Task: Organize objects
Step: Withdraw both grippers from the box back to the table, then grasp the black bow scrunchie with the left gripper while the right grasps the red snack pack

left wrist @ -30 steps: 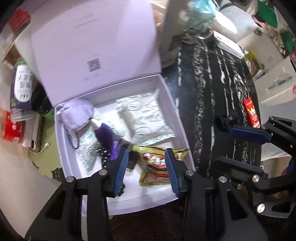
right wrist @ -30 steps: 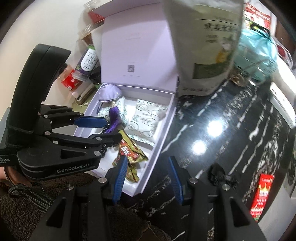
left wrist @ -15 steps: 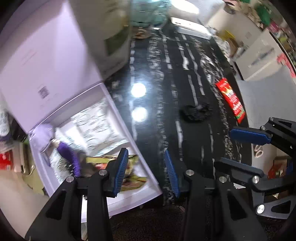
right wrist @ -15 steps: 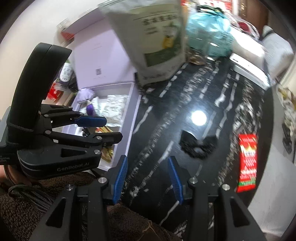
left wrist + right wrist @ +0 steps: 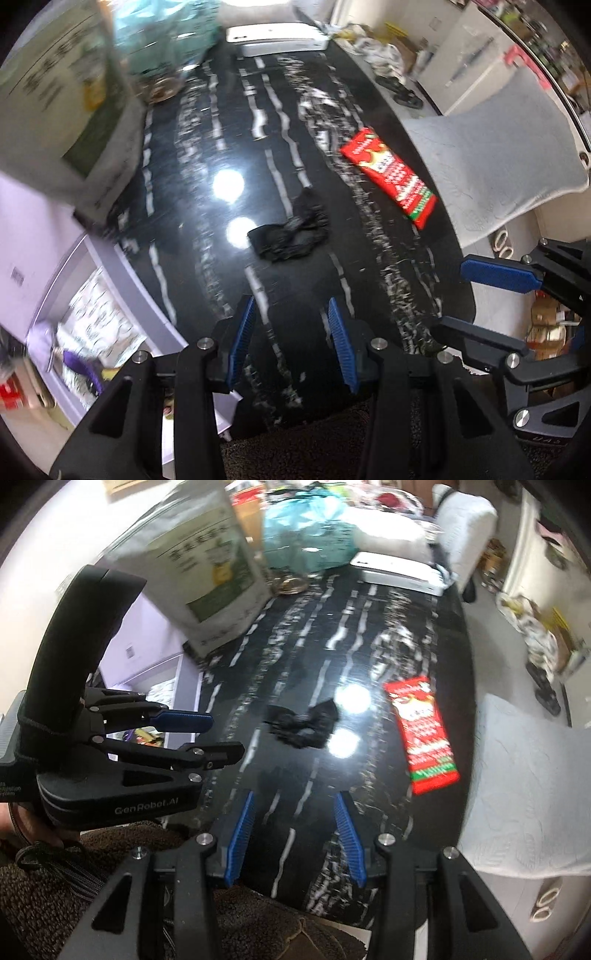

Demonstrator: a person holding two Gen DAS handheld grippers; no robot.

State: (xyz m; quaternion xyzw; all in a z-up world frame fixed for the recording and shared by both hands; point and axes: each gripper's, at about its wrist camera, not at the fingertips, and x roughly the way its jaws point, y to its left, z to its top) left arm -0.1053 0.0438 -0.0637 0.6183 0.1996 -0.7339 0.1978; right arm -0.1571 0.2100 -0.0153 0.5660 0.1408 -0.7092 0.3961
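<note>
Now both claws over dark surface (image 5: 207,155), part open, nothing held: left claw (image 5: 291,341), right claw (image 5: 295,836). Black scrunchie (image 5: 303,722) lies mid-surface, red packet (image 5: 423,733) near right edge, lilac box (image 5: 122,280) far left. I'd centre pads over scrunchie, descend straight, pinch bunched middle.

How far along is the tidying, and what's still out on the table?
Done: the lavender box already holds several packets and a purple item. In hand: nothing; the left gripper and right gripper both hang over the black marble table with jaws apart and empty. Left: the black scrunchie and the red snack packet lie loose on the table, outside the box.
</note>
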